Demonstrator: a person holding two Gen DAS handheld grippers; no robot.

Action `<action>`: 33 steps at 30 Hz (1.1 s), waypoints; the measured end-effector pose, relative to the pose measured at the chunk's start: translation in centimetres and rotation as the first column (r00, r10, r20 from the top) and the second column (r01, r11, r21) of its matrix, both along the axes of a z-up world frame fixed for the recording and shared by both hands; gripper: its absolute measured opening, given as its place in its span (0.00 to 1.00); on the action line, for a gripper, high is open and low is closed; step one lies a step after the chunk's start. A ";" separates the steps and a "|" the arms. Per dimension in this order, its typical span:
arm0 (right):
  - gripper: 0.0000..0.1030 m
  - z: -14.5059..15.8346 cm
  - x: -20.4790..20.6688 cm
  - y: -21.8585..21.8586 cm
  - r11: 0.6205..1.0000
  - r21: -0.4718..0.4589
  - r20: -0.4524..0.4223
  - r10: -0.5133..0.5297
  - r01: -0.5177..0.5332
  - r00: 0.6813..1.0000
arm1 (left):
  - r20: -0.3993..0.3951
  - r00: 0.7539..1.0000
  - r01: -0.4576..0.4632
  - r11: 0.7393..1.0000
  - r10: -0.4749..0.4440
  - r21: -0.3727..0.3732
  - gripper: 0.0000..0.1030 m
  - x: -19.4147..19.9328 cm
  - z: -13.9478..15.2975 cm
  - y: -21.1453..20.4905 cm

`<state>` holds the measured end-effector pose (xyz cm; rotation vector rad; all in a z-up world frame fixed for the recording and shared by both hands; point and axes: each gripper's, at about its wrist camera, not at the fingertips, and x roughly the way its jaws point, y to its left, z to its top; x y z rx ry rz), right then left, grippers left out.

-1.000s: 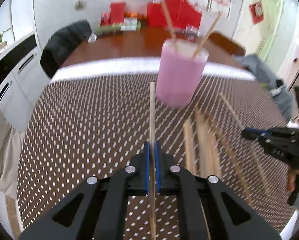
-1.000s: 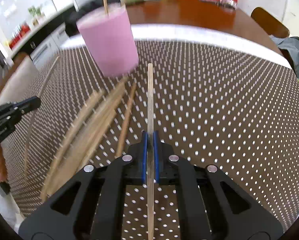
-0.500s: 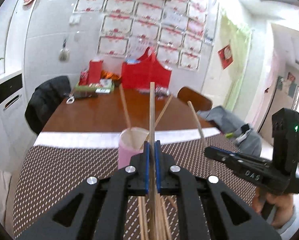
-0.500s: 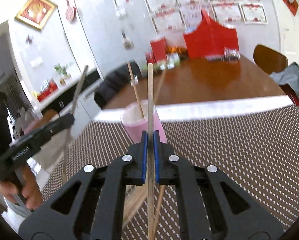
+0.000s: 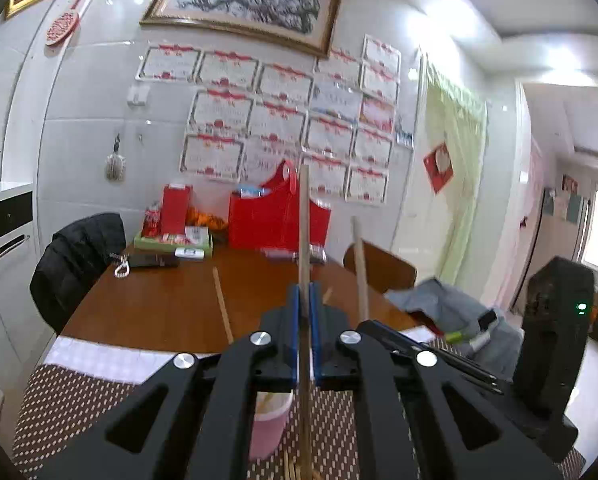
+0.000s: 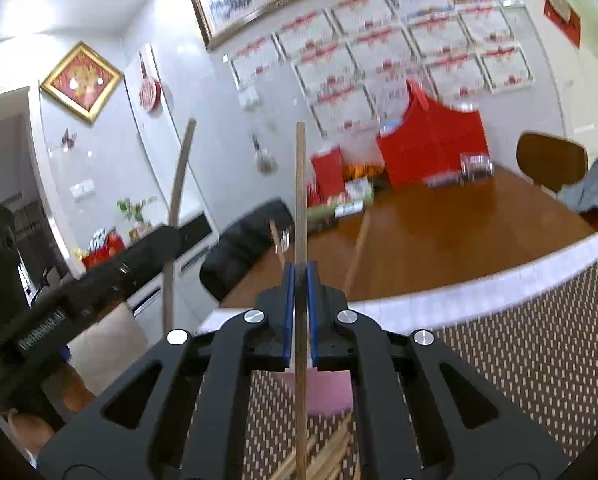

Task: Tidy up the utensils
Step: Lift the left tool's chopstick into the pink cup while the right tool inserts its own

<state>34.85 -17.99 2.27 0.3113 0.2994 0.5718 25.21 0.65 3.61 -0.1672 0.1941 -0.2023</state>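
Holding one chopstick in each claw, I have both raised above the dotted mat (image 5: 79, 400), pointing almost level toward the far wall. My left gripper (image 5: 305, 312) is clamped on a pale wooden chopstick (image 5: 304, 220) that runs straight up the middle of the left wrist view, pinched between the blue pads (image 5: 295, 320) well down its length. My right gripper (image 6: 297, 292) is clamped the same way on its own chopstick (image 6: 300, 184).

The pink cup (image 6: 331, 394) sits just below and ahead of both claws on the mat, with a few sticks already standing in it; more loose chopsticks (image 6: 331, 452) lie near its base.

I judge these sticks to be light, stiff and smooth, so they can pivot or slide between flat pads. A hold nearer the middle looks steadier than one at an end. The cup looks light too and seems easy to tip if a stick strikes its rim sideways.
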 end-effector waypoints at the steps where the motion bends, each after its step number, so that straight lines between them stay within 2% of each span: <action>1: 0.06 0.3 0.2 0.1 1.000 0.010 0.024 -0.006 0.006 1.000 | 0.015 1.000 -0.003 1.000 0.003 -0.007 0.06 0.3 0.1 0.1; 7: 0.06 1.3 2.0 1.5 0.999 0.044 0.110 -0.035 0.030 0.993 | 0.122 0.991 -0.049 0.998 0.052 -0.026 0.06 2.2 0.1 0.5; 15: 0.06 1.3 4.3 2.9 0.995 0.092 0.176 -0.058 0.042 0.983 | 0.188 0.973 -0.118 0.988 0.136 -0.104 0.06 4.7 -0.3 1.8; 20: 0.06 0.9 5.2 3.7 0.995 0.090 0.205 -0.062 0.044 0.977 | 0.237 0.954 -0.164 0.981 0.184 -0.102 0.06 5.8 -0.9 2.2; 25: 0.06 0.5 5.7 4.1 0.995 0.083 0.202 -0.063 0.047 0.977 | 0.247 0.941 -0.211 0.971 0.233 -0.110 0.06 6.8 -1.9 2.5; 27: 0.06 0.1 6.0 4.3 0.996 0.074 0.199 -0.063 0.049 0.978 | 0.258 0.926 -0.262 0.961 0.277 -0.093 0.06 7.1 -2.6 2.3; 33: 0.06 -0.8 6.4 4.1 0.996 0.066 0.173 -0.062 0.051 0.983 | 0.228 0.935 -0.269 0.962 0.273 -0.050 0.06 7.6 -3.9 2.4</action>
